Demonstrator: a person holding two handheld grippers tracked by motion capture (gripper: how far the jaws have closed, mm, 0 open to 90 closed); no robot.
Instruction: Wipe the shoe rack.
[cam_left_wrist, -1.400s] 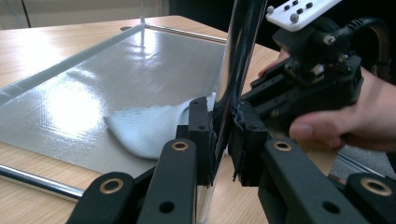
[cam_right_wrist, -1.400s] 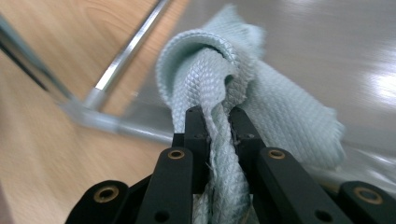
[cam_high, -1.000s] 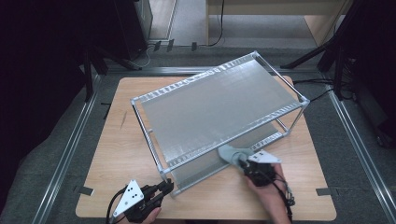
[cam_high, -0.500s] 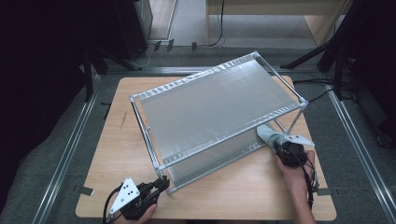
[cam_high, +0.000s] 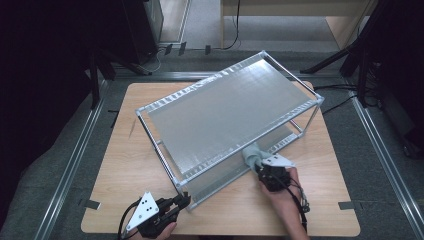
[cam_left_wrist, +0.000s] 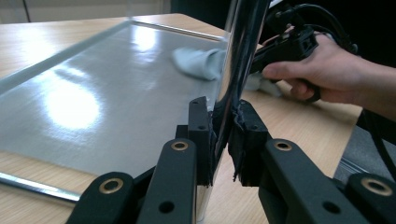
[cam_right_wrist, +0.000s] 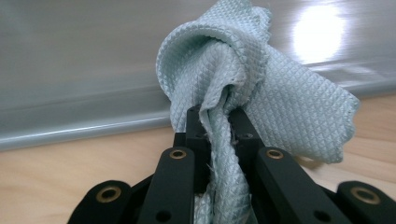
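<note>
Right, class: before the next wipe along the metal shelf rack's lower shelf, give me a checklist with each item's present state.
1. Right gripper shut on the pale blue waffle-weave cloth: ok.
2. Left gripper clamped on the shiny corner post of the two-tier metal shelf rack: ok.
3. Cloth touching the lower shelf: cannot tell.
4. Rack standing level on the wooden table: ok.
5. Lower shelf free of other things: ok.

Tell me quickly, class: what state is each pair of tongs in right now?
Left tongs: closed on the corner post of the metal shelf rack.
Right tongs: closed on a bunched pale blue cloth, beside the rack's lower shelf.
</note>
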